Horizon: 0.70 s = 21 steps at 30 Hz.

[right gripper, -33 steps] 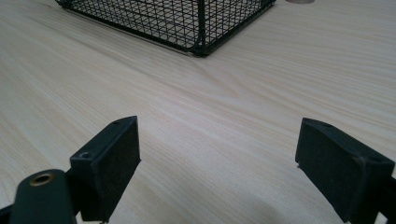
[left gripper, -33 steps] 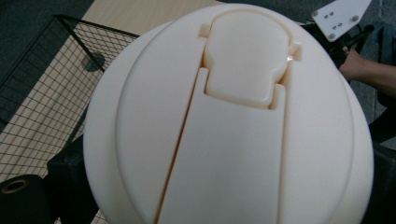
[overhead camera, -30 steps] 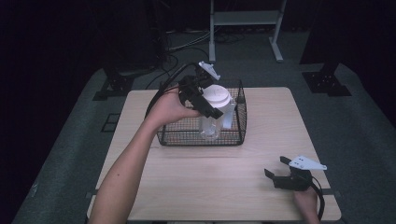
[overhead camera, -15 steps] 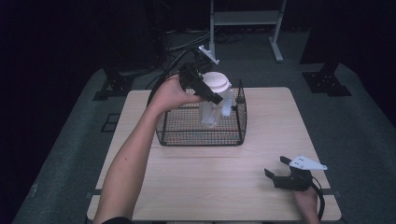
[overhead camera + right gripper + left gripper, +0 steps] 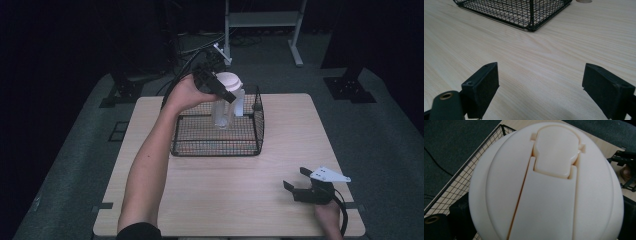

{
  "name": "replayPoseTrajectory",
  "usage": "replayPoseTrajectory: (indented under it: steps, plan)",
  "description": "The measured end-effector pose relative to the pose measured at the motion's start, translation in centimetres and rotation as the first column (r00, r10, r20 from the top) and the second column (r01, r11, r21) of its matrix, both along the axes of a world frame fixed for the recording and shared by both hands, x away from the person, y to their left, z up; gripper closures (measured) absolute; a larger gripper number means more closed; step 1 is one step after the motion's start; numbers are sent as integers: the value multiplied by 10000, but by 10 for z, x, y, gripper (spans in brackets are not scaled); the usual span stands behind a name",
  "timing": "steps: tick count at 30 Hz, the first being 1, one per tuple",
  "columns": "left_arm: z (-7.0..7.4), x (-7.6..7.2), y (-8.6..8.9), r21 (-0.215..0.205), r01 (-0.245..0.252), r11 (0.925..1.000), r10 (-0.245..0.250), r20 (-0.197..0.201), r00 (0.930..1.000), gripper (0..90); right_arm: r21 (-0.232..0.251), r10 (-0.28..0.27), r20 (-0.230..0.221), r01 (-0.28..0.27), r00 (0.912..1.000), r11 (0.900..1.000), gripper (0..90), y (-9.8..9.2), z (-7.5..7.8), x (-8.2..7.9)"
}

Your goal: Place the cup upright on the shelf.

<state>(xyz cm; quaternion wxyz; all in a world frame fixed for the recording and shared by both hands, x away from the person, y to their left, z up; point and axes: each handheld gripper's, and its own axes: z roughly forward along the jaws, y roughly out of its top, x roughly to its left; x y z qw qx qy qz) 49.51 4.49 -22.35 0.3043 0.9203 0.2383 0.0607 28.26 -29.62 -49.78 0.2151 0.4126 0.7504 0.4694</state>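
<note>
A clear bottle (image 5: 223,111) with a cream-white lid (image 5: 228,81) hangs above the far half of a black wire basket (image 5: 217,145). Its lower body is seen against the basket's mesh in the high view; whether the base is above the basket's rim or still inside it cannot be told from that view. A second pale, upright item (image 5: 239,103) stands in the basket just beside the bottle, on its right; its nature is unclear.

The left gripper (image 5: 216,86) clamps the bottle at the lid, jaws pinching it from either side. In the left gripper view the round lid (image 5: 549,182) sits directly before the camera, showing a flip-cap and hinge on top, with dark jaw pads just visible at its lower left and right edges. The basket's corner (image 5: 461,170) lies below and to the left of it. The left hand (image 5: 184,92) is raised over the basket's far left corner, forearm reaching across the light wooden table (image 5: 225,200).

The right gripper (image 5: 305,186) rests near the table's near right corner, well apart from the basket, a grey plate (image 5: 330,175) on top. Its jaws are spread wide with nothing between them; in the right gripper view its pads (image 5: 485,86) stand over bare wood (image 5: 544,65), the basket's corner (image 5: 531,15) ahead.
</note>
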Motion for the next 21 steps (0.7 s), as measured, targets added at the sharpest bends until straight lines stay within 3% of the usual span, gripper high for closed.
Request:
replayPoseTrajectory:
  steps: [12,21]
  plan:
    - [-23,24,-8,433,-891,9951,891,12,9960,51,51,1,0,-1,10000,10000,129,0,0,0]
    - [-42,31,-15,488,-1004,9937,1013,-156,9947,51,40,11,12,-11,10000,10000,129,-1,0,0]
